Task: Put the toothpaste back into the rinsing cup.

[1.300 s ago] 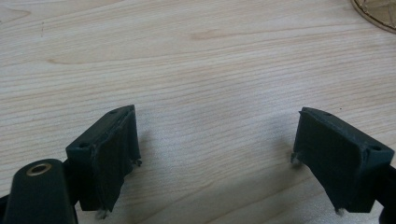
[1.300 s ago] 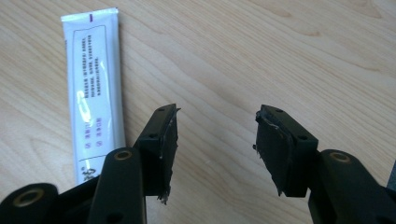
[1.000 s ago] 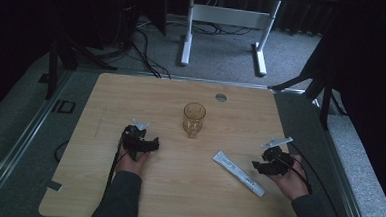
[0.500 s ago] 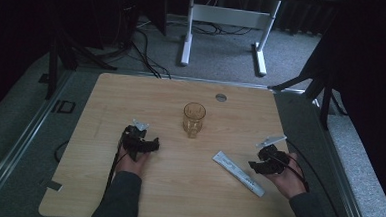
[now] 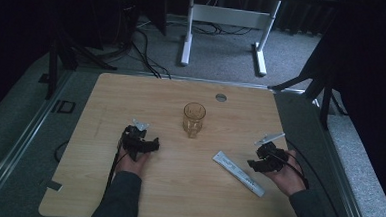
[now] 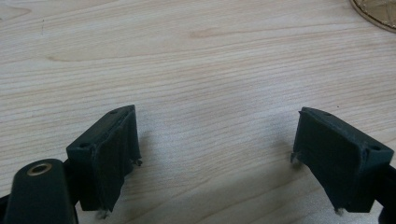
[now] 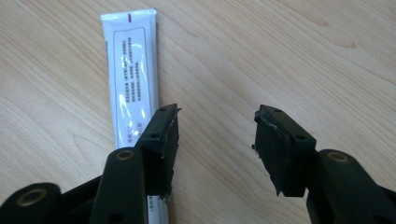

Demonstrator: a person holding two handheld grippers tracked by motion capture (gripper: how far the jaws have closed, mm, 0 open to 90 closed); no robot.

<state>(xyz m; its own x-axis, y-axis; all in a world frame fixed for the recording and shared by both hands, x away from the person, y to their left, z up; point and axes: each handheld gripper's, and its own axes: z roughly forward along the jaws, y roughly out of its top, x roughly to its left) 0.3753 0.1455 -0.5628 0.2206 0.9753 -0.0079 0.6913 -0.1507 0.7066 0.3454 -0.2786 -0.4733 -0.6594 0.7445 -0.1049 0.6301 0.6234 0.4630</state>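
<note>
A clear amber-tinted glass (image 5: 194,119) stands upright at the middle of the wooden table (image 5: 131,95); its base edge shows in the left gripper view (image 6: 378,11). A long white sachet (image 5: 238,173) lies flat at the front right. My right gripper (image 5: 254,164) sits low at the sachet's right end, and its jaws have just been opening with nothing between them. In the right gripper view the sachet (image 7: 133,79) runs under the left jaw of that gripper (image 7: 217,135). My left gripper (image 5: 146,145), left of the glass, is open over bare wood (image 6: 215,154).
A round grey grommet (image 5: 221,97) sits near the table's far edge. Beyond the table, white frame legs (image 5: 186,38) and cables lie on the grey floor. A metal rail (image 5: 24,144) runs along the table's left side.
My right gripper has edged slightly left towards the sachet's end. The left gripper, the glass and the sachet have stayed in place.
</note>
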